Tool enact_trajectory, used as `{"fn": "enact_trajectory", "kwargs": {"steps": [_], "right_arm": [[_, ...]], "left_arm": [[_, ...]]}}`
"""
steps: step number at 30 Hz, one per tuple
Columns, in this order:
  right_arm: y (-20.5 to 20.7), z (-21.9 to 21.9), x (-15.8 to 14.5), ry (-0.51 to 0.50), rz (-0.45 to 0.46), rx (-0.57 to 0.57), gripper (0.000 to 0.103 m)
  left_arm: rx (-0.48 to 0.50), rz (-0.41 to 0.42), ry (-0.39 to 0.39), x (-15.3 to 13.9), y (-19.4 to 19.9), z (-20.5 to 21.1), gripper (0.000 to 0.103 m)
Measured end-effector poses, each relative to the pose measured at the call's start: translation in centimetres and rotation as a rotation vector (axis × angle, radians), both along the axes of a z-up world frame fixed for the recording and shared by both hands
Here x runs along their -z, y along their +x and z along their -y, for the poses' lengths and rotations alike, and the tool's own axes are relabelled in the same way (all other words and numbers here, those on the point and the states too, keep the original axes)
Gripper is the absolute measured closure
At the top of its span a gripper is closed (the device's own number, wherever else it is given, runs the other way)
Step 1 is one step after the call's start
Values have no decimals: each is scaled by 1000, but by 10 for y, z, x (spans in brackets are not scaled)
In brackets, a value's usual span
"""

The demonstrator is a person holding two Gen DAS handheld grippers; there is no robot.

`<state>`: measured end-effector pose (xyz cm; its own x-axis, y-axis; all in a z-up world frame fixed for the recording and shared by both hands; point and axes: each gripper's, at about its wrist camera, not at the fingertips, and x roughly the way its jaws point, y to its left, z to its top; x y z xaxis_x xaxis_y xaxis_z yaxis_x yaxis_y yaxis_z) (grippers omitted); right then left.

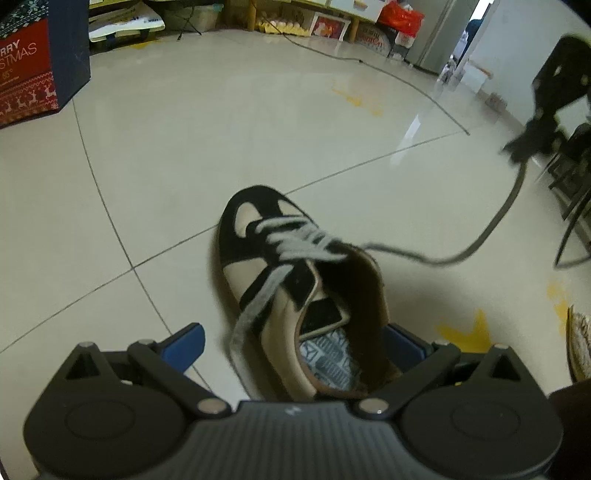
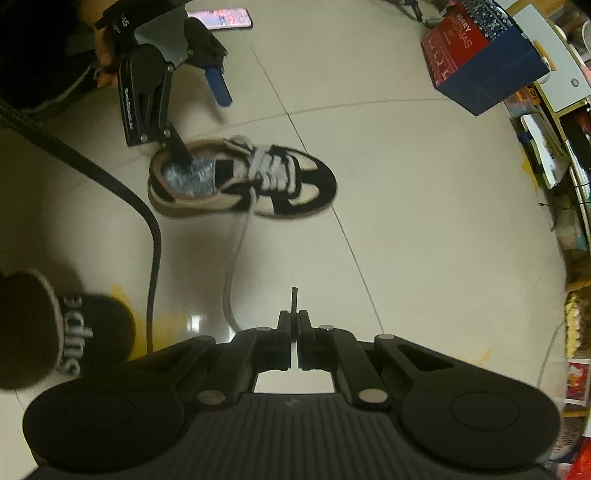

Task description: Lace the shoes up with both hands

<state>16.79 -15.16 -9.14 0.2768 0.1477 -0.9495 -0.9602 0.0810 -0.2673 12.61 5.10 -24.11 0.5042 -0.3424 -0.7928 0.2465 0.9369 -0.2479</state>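
A black and cream sneaker (image 1: 258,273) (image 2: 243,184) lies on the tiled floor with pale laces crossed over its tongue. My left gripper (image 1: 295,347) (image 2: 201,122) is open, its blue fingers (image 1: 188,345) set wide around the heel end. In the right wrist view one of its fingers dips at the shoe's opening. My right gripper (image 2: 294,317) (image 1: 532,136) is shut on one lace end, whose dark tip (image 2: 294,297) sticks out past the pads. That lace (image 2: 232,266) (image 1: 480,236) runs slack from the shoe. The other lace end (image 1: 251,310) hangs off the shoe's left side.
A red and blue Christmas box (image 1: 33,70) (image 2: 480,55) stands on the floor. A black cable (image 2: 147,221) and a black cap with white lettering (image 2: 55,332) lie near my right gripper. A phone (image 2: 225,18) lies beyond the shoe. Cluttered shelves (image 2: 554,147) line the room's edge.
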Motion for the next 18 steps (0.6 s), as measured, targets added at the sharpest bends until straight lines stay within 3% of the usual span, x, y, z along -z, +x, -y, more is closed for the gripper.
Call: {"fn": "enact_trajectory", "kwargs": {"steps": [14, 18], "right_arm": [[-5, -20, 60, 205, -64, 94, 99], [-7, -23, 69, 280, -83, 145, 99]], "left_arm": [[-34, 22, 15, -3, 5, 3, 2], [-22, 33, 31, -2, 4, 8, 14]]}}
